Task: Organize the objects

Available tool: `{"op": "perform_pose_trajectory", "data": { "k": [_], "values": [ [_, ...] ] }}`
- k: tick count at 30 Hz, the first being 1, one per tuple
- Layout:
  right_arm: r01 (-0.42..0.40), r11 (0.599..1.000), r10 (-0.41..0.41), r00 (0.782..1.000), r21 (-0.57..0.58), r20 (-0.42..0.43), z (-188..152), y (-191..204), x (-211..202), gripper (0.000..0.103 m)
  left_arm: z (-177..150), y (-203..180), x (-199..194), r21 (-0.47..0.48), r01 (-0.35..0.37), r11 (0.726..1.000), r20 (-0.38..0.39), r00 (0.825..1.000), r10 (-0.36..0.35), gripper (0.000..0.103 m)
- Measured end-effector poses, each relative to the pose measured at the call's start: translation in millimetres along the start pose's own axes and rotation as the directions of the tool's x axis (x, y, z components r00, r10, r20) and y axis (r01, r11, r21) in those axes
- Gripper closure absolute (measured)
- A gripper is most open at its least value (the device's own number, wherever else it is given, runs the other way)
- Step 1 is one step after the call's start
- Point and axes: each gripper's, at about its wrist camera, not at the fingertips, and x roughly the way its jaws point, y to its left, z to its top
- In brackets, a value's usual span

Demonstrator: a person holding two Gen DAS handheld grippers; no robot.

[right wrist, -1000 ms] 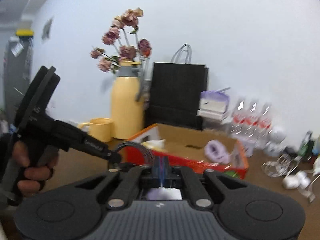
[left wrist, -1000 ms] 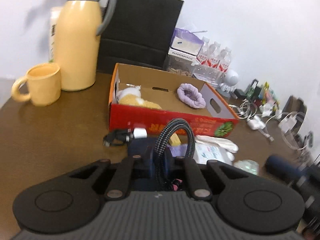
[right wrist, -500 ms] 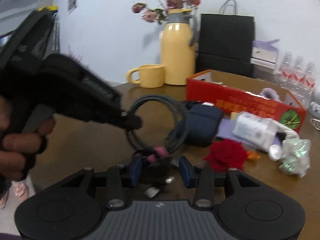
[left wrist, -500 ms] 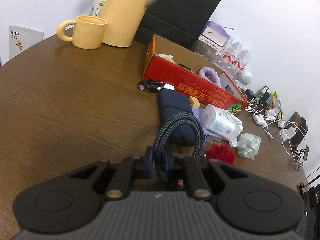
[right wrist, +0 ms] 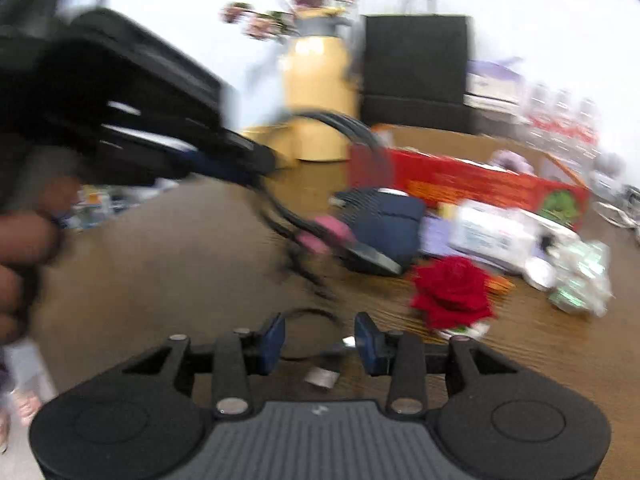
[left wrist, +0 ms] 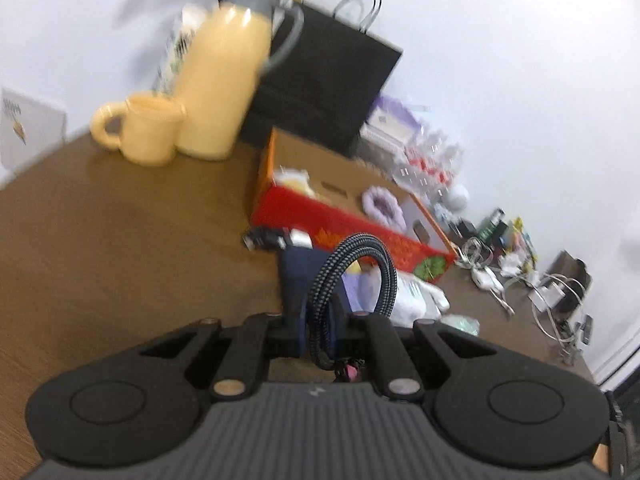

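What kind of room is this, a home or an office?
Probably a home or small-office room, used for a tidying task: a wooden table holds a yellow jug and mug, a red cardboard box, and charger cables against a plain white wall.

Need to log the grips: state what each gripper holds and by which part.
The left gripper is shut on the braided cable coil, pinching the bundled strands at the loop's bottom. The right gripper holds nothing; its jaws stand open.

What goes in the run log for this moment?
left gripper: shut on coiled cable | right gripper: open, jaws just closing slightly, nothing gripped | red box: cable not yet inside
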Motion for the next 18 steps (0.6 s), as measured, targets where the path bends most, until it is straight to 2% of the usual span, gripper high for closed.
{"op": "perform_pose_trajectory", "data": {
  "k": [2, 3, 5, 7, 9, 12, 14, 18],
  "values": [
    [0.030, 0.997, -0.029, 0.999, 0.066, -0.027, -2, -11, 3, 0.067, 2, 1, -10, 0.017, -0.016, 1.000, 0.027, 1.000, 0.016, 0.092],
    [0.021, 0.995, -0.017, 0.999, 0.096, -0.038, -3, -15, 4, 0.067, 2, 2, -12, 0.017, -0.027, 0.999, 0.029, 0.999, 0.026, 0.092],
    [0.008, 0.997, -0.005, 0.999, 0.072, -0.041, -3, -15, 3, 0.070, 1, 4, -17, 0.012, -0.051, 0.999, 0.026, 0.998, 0.050, 0.092],
    [0.056, 0.998, -0.055, 0.997, 0.022, -0.045, -2, -16, -4, 0.070, -3, 6, -24, 0.024, -0.066, 0.998, 0.027, 0.997, 0.066, 0.092],
    [0.117, 0.992, -0.115, 0.992, 0.041, -0.043, -2, -26, -13, 0.068, -7, 8, -28, 0.025, -0.075, 0.997, 0.020, 0.997, 0.075, 0.092],
    [0.094, 0.990, -0.089, 0.995, 0.107, -0.051, 2, -37, -23, 0.068, -12, 9, -33, 0.028, -0.073, 0.997, 0.020, 0.997, 0.073, 0.092],
    [0.071, 0.993, -0.066, 0.997, 0.095, -0.051, 1, -31, -26, 0.069, -14, 9, -36, 0.038, -0.075, 0.996, 0.021, 0.997, 0.074, 0.092],
    [0.105, 0.992, -0.101, 0.993, 0.064, -0.059, 1, -28, -4, 0.069, -20, 9, -34, 0.045, -0.082, 0.996, 0.005, 0.997, 0.082, 0.092]
  ]
}}
